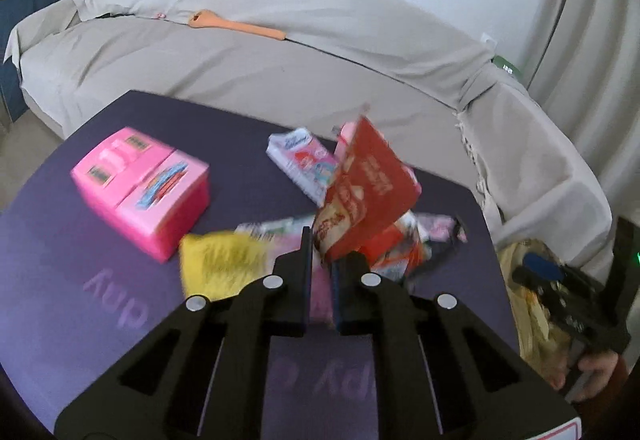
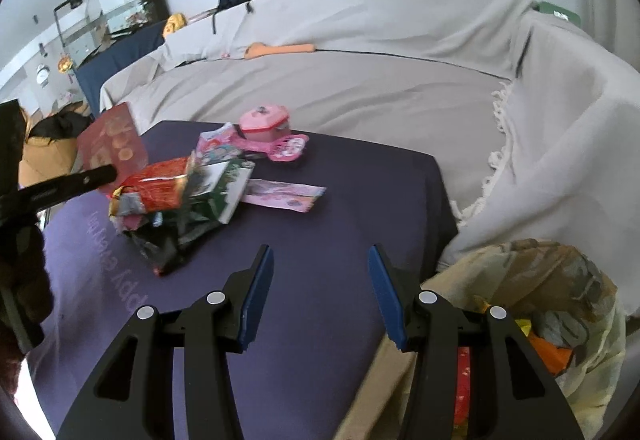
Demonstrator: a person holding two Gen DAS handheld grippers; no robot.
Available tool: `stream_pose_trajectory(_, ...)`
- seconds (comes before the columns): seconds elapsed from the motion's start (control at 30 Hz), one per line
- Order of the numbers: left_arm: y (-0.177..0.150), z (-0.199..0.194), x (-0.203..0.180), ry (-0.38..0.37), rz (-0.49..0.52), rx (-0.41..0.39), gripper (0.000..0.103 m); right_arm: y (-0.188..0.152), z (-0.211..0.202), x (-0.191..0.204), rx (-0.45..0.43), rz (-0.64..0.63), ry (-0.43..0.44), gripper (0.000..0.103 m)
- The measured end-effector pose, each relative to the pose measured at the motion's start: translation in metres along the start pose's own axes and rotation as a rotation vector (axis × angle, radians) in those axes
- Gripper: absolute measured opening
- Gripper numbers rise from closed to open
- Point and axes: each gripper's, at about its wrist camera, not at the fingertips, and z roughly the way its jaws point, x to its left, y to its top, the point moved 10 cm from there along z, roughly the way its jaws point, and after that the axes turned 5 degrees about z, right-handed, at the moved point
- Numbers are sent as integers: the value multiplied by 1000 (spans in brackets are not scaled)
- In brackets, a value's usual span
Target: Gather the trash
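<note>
My left gripper (image 1: 322, 252) is shut on a red snack wrapper (image 1: 366, 186) and holds it above the purple table (image 1: 80, 300). It also shows in the right wrist view (image 2: 114, 146), pinched by the left gripper's finger (image 2: 76, 182). A pile of wrappers (image 2: 180, 196) lies on the table, with a yellow wrapper (image 1: 222, 264) and a white cartoon packet (image 1: 302, 160). My right gripper (image 2: 320, 296) is open and empty above the table's near right part, next to a translucent trash bag (image 2: 560, 304) that holds several wrappers.
A pink toy box (image 1: 148, 192) stands on the table's left. A pink toy pot (image 2: 266, 122) and a pink flat packet (image 2: 280, 196) lie toward the far edge. A sofa under a grey cover (image 2: 360, 80) wraps around the table.
</note>
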Motion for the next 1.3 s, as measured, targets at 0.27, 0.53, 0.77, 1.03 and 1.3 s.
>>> stream_pose_trajectory(0.27,-33,-25,17,-40,-15,29,7,18,14,36,-10,-77,35,47)
stream_pose_trajectory(0.53,-54,-41,22,-97,-22,67,9,57,87,29,76,-48,48,47)
stream_pose_trajectory(0.77,-54,-45,33,-77,-39,54,39,49,128,20,193,-14,48,47)
stream_pose_trajectory(1.03,-53,-33,32,-33,-11,43,44,1,83,48,219,-88,134,50)
stream_pose_trajectory(1.3,-54,-44,38,-17,16,36,44,0,79,61,246,-70,125,74)
